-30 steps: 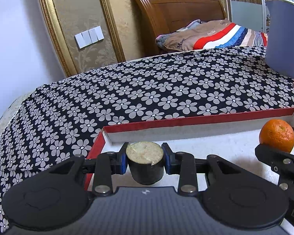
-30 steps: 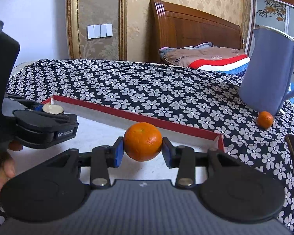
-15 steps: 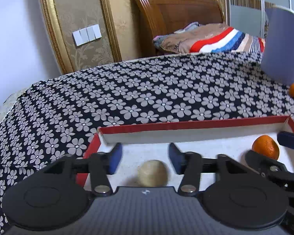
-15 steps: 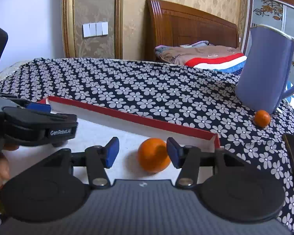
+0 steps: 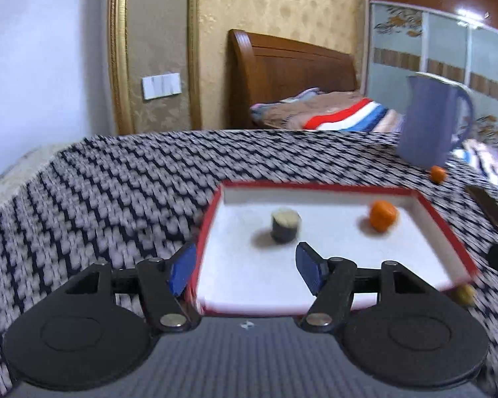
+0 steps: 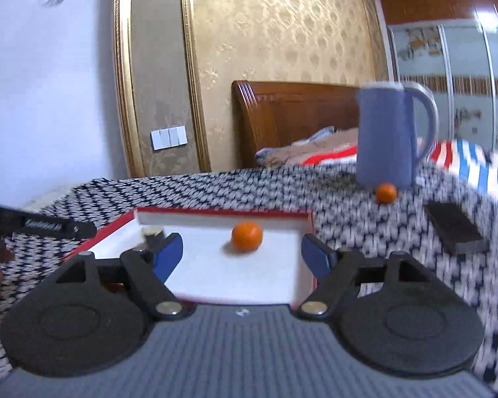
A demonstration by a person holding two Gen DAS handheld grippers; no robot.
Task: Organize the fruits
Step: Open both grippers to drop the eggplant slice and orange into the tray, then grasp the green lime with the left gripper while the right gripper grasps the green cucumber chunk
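A red-rimmed white tray (image 5: 315, 186) (image 6: 222, 211) lies on the flowered cloth. Inside it stand a dark cut fruit piece (image 5: 285, 225) with a pale top and a mandarin (image 5: 382, 215) (image 6: 246, 236). My left gripper (image 5: 245, 265) hangs over the tray's near left corner, short of the dark piece, its jaws opening with nothing between them. My right gripper (image 6: 242, 258) is over the tray's near edge, short of the mandarin, its jaws also opening and empty. The left gripper's body (image 6: 49, 226) shows at the left edge of the right wrist view.
A blue jug (image 5: 431, 122) (image 6: 388, 139) stands at the back right with a small mandarin (image 5: 437, 174) (image 6: 386, 193) at its foot. A black phone (image 5: 489, 210) (image 6: 453, 229) lies right of the tray. A small yellowish fruit (image 5: 466, 293) sits by the tray's near right corner.
Both grippers let go: the dark piece and the mandarin now rest in the tray. Both grippers have drawn back from them with their jaws wider apart.
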